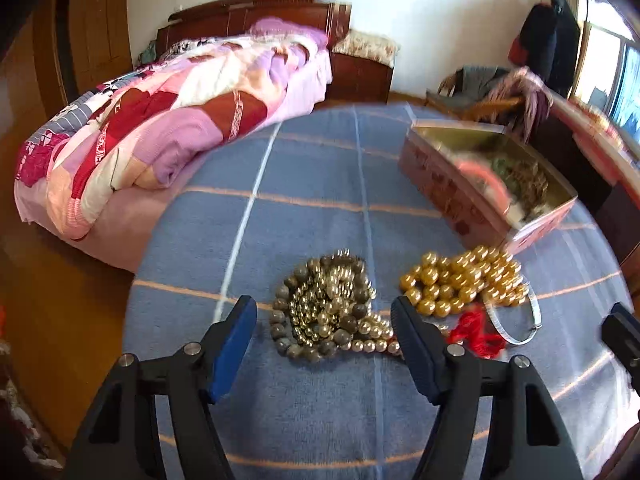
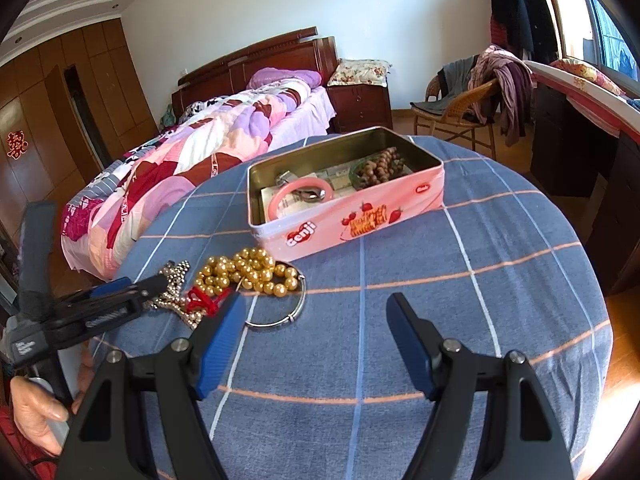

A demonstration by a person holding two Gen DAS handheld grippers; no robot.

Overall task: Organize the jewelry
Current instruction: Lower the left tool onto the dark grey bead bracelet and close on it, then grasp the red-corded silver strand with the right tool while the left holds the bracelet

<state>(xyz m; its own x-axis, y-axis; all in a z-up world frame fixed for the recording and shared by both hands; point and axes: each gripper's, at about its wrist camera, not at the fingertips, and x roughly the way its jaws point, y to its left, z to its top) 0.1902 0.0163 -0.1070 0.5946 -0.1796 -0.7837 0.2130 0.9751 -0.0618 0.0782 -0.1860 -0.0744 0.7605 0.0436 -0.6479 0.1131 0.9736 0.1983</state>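
A pile of grey and silver bead strands (image 1: 326, 312) lies on the blue checked tablecloth (image 1: 320, 200). My left gripper (image 1: 324, 320) is open, its jaws on either side of the near part of that pile. Gold pearl beads (image 1: 464, 280), a red cord (image 1: 476, 330) and a silver bangle (image 1: 516, 320) lie just right of it. The pink tin (image 2: 344, 216) holds a pink bangle (image 2: 298, 194) and brown beads (image 2: 380, 168). My right gripper (image 2: 316, 332) is open and empty above bare cloth, right of the gold beads (image 2: 248, 270) and bangle (image 2: 280, 312).
The round table (image 2: 480, 280) stands beside a bed with a patchwork quilt (image 2: 192, 152). A wicker chair with clothes (image 2: 472, 104) and a dark desk (image 2: 568, 152) stand behind on the right. A hand (image 2: 36, 408) holds the left gripper's handle.
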